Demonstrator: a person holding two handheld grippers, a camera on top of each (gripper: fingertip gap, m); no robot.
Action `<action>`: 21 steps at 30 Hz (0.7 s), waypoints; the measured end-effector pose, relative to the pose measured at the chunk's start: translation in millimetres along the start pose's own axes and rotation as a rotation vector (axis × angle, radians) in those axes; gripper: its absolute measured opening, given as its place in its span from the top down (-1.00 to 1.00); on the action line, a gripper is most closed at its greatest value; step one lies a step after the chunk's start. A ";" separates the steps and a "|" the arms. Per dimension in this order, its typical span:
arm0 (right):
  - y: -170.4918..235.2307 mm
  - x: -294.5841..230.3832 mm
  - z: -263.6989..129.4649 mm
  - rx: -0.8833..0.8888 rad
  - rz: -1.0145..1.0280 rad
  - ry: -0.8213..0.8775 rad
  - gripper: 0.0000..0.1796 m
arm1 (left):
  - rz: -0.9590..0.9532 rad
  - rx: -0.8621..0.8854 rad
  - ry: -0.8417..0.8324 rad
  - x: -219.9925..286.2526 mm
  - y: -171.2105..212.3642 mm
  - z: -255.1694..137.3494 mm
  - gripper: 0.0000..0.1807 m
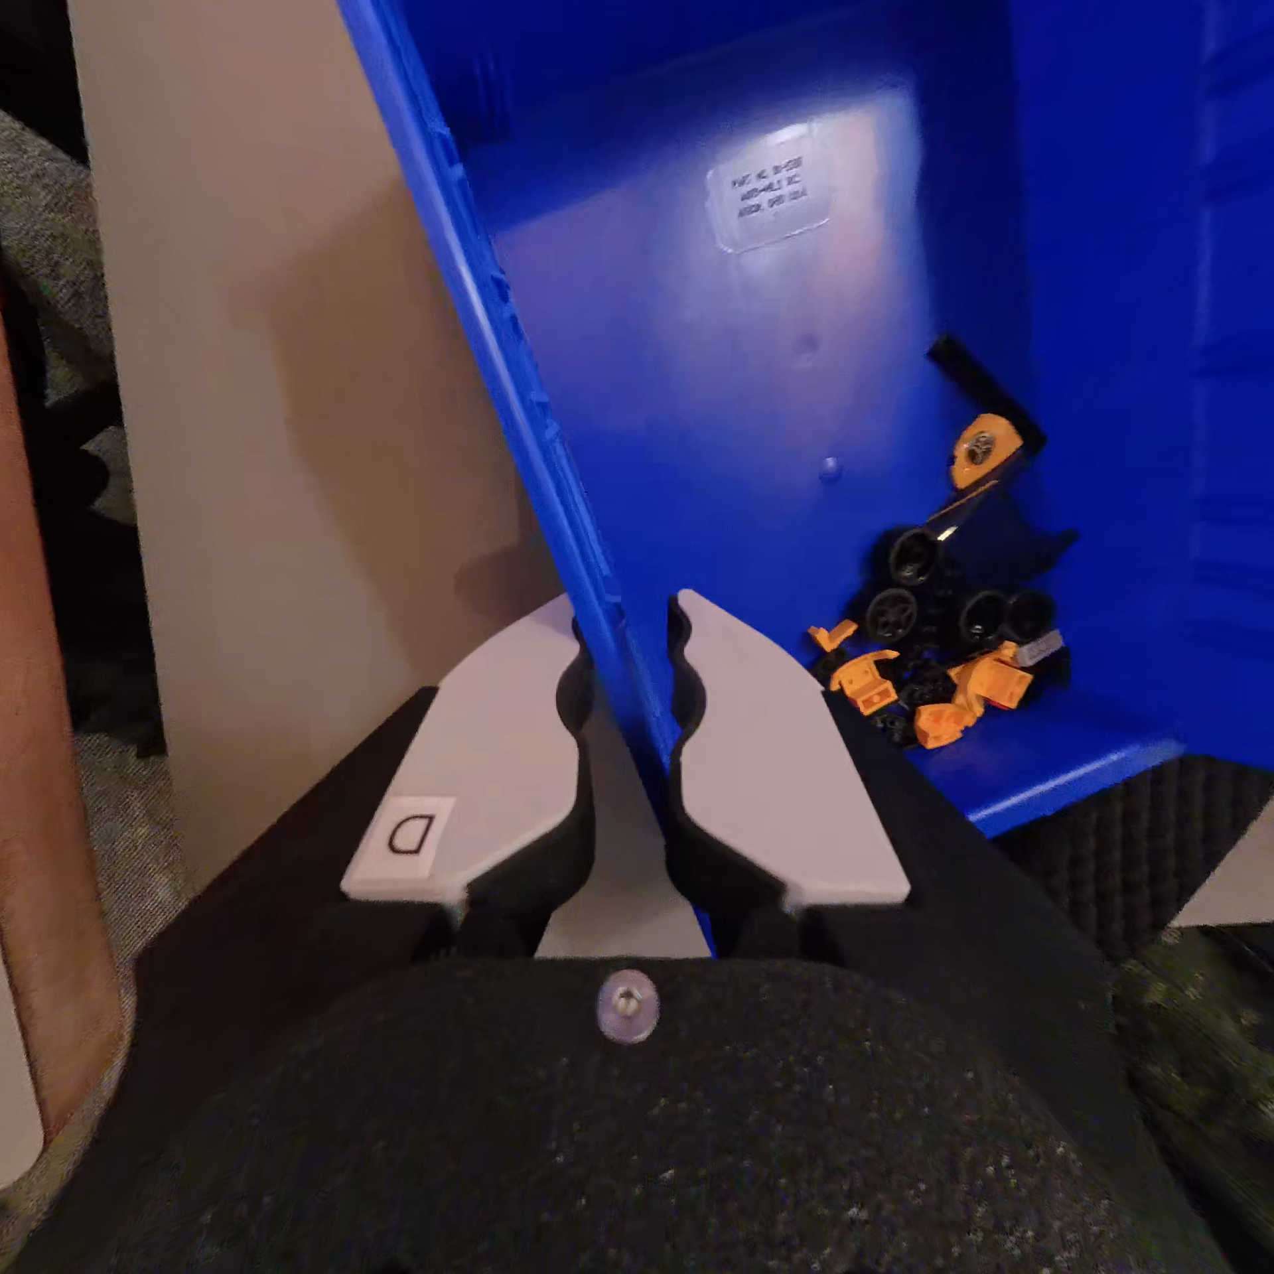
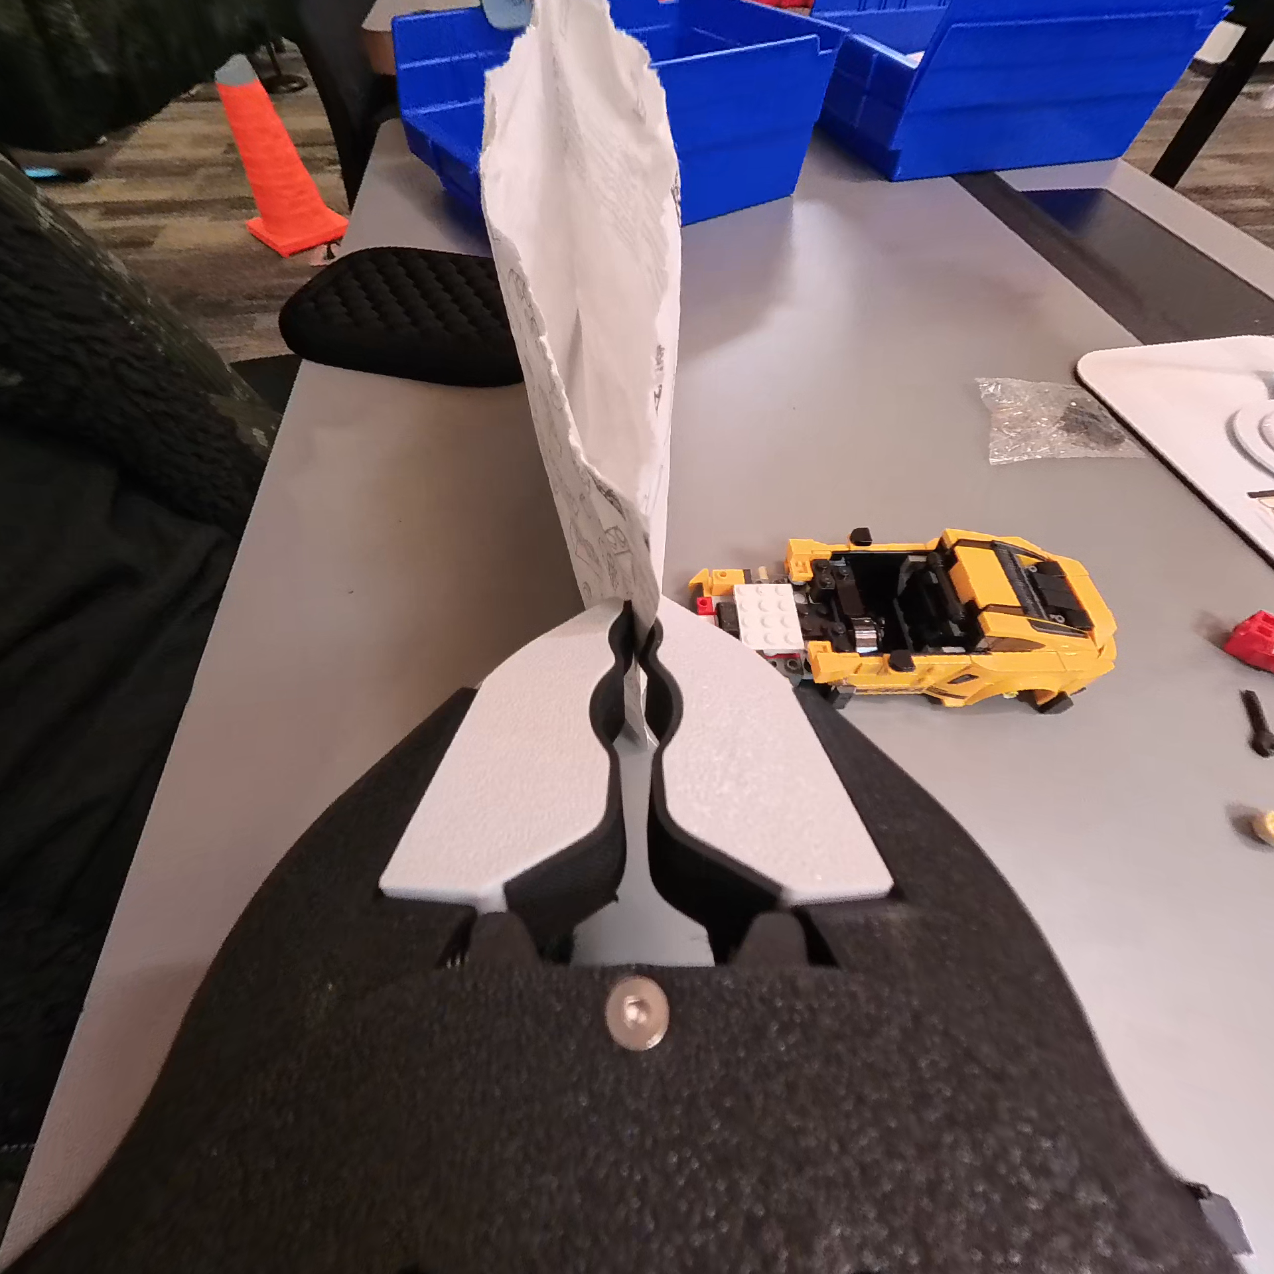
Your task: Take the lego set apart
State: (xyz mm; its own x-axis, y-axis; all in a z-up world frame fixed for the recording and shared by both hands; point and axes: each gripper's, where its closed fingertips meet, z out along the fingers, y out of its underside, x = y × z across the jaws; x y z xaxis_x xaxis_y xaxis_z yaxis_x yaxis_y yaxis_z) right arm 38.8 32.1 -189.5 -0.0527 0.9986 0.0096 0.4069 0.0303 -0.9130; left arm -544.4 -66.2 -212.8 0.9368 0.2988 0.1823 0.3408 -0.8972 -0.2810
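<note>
In the left wrist view, my left gripper [image 1: 627, 613] is shut on the side wall of a blue bin [image 1: 724, 413], which is tilted. Loose orange and black lego pieces and wheels [image 1: 944, 662] are piled in its lower right corner. In the right wrist view, my right gripper [image 2: 641, 620] is shut on the bottom edge of a white printed paper bag [image 2: 593, 276] that stands up with a torn top. A yellow lego car [image 2: 965, 620], roof and front partly stripped, sits on the grey table [image 2: 862, 310] just right of the right gripper.
Two more blue bins [image 2: 744, 103] [image 2: 1020, 89] stand at the table's far end. A clear plastic bag [image 2: 1048, 420], a white tray [image 2: 1186, 413], a red piece [image 2: 1251, 641] and a black pin [image 2: 1258, 720] lie at right. A black armrest pad [image 2: 407, 317] and orange cone [image 2: 276, 158] are left. The tips of one gripper are about 60 centimeters away from the tips of the other.
</note>
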 end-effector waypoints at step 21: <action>-2.4 -0.4 -1.6 0.004 -0.003 0.006 1.00 | 0.138 -0.168 -0.097 -11.2 35.3 -10.3 0.94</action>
State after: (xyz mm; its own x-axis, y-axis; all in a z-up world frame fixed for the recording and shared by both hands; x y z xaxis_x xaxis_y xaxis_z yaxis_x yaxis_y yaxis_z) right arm 39.3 31.7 -186.7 -0.0485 0.9987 0.0153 0.4034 0.0336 -0.9144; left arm -543.7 -104.6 -215.0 0.9795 0.1922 0.0597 0.1987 -0.9708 -0.1344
